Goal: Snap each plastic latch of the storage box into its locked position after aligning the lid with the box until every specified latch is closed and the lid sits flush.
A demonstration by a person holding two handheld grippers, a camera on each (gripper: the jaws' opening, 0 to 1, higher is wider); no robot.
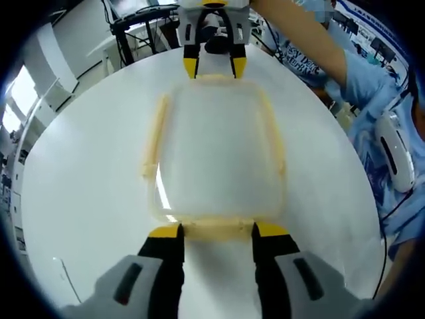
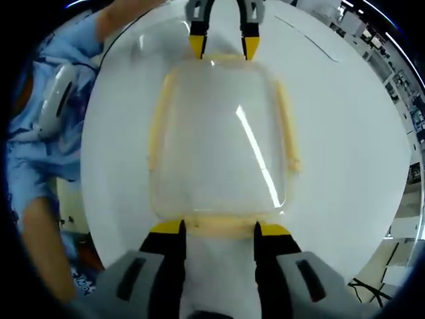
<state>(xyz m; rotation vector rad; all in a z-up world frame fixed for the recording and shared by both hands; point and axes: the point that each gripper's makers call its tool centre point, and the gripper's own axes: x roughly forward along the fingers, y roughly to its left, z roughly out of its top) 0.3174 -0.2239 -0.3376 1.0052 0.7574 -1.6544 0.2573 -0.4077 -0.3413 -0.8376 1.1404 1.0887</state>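
Observation:
A clear storage box (image 1: 216,153) (image 2: 219,146) with its lid on lies in the middle of a round white table (image 1: 86,199). Pale yellow latches run along its sides. In the left gripper view the left side latch (image 1: 153,136) splays outward and the right side latch (image 1: 273,133) lies close to the lid. My left gripper (image 1: 218,231) is open, its yellow tips at both ends of the near end latch (image 1: 218,226). At the opposite end my right gripper (image 2: 219,229) is open too, straddling its end latch (image 2: 219,224). Each gripper shows at the top of the other's view (image 1: 214,66) (image 2: 222,45).
A person in a light blue top (image 1: 372,100) (image 2: 40,133) stands at the table's edge, with a white device (image 1: 396,149) on the forearm. Beyond the rim are black stands (image 1: 139,30) and room furniture. The table edge (image 2: 372,219) curves close on the right.

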